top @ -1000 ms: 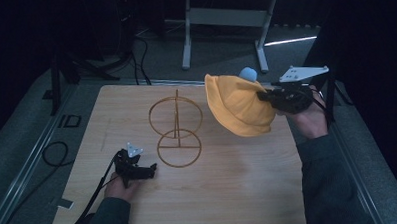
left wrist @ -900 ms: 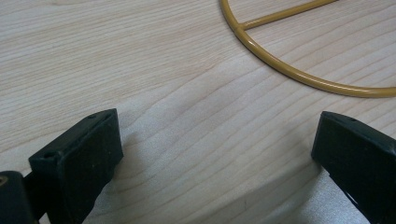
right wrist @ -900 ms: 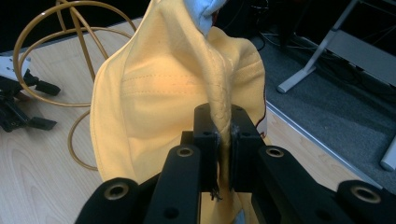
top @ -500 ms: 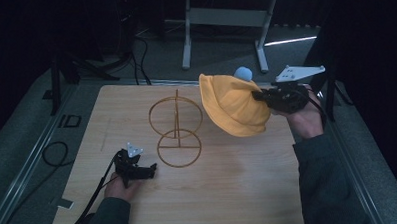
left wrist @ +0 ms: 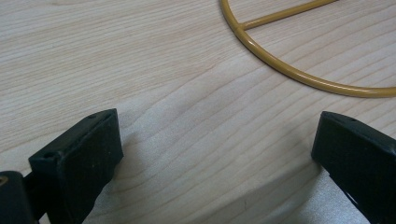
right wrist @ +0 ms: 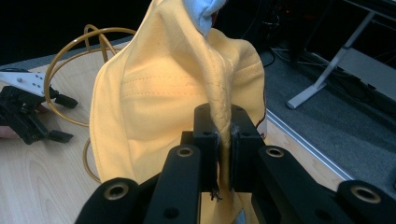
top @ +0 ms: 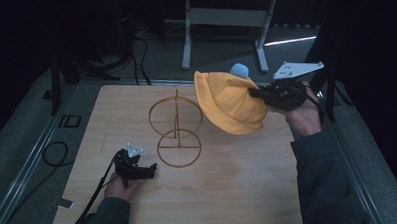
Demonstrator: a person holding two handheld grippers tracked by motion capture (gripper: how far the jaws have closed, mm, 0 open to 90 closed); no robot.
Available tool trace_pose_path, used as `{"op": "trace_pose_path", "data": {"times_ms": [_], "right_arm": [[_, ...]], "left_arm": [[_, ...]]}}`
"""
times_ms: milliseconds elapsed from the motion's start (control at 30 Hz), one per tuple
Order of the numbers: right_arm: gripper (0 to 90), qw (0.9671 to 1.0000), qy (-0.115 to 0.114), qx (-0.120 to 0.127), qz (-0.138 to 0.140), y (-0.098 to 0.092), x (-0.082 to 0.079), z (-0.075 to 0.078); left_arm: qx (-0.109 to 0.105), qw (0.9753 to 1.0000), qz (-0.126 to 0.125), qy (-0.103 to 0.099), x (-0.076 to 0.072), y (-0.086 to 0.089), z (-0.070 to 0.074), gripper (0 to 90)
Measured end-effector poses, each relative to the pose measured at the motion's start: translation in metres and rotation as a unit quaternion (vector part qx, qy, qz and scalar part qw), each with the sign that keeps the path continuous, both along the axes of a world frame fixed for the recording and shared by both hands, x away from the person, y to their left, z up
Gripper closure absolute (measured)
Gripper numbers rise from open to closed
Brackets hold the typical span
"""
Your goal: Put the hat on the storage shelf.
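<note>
A pale wooden counter [top: 229,191] with rounded corners carries a golden wire stand [top: 176,130] made of a flat ring base, a thin upright post and an upright ring on top; it stands near the middle of the counter. The right tongs [top: 258,95], held in the person's right hand [top: 301,116] above the far right part of the counter, are closed on a soft yellow fabric hat [top: 231,103] with a light blue pompom [top: 239,69] at its top. In the right gripper view the two black jaws pinch a twisted fold of the yellow fabric hat [right wrist: 159,107] between them, and the cloth hangs in the air with the golden wire stand [right wrist: 70,56] partly behind it. In the high view the hat is lifted clear of the counter, just to the right of the stand's upright ring, and I cannot tell whether the two touch. The left tongs [top: 151,169] rest low on the near left part of the counter, held by the person's left hand [top: 120,187], close beside the ring base. In the left gripper view the jaws stand wide apart with bare wood between them, and the curved edge of the ring base [left wrist: 299,74] lies ahead of them, not touching.
</note>
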State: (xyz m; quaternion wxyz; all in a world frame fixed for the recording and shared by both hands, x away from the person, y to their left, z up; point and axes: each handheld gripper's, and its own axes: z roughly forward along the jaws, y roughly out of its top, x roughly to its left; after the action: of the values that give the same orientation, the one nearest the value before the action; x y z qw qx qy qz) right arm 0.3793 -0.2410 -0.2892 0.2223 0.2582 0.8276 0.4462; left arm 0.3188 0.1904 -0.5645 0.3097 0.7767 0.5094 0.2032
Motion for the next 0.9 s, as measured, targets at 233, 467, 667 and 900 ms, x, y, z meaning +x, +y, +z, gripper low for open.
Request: {"op": "trace_pose_path", "data": {"times_ms": [233,467,667,900], "right_arm": [[84.0,1.0000,-0.004,0.000,0.004,0.006,0.000,0.004],[84.0,0.9999,-0.010,0.002,0.014,0.015,0.000,0.009],[84.0,0.9996,-0.011,0.003,0.025,0.027,0.001,0.011],[84.0,0.9992,-0.013,0.002,0.037,0.040,0.002,0.012]], "left_arm": [[0.000,1.0000,0.000,0.000,0.000,0.000,0.000,1.9],[-0.001,1.0000,0.000,0.000,0.000,0.000,0.000,1.9],[-0.001,1.0000,0.001,0.000,0.000,0.000,0.000,1.9],[-0.001,1.0000,0.001,0.000,0.000,0.000,0.000,1.9]]}}
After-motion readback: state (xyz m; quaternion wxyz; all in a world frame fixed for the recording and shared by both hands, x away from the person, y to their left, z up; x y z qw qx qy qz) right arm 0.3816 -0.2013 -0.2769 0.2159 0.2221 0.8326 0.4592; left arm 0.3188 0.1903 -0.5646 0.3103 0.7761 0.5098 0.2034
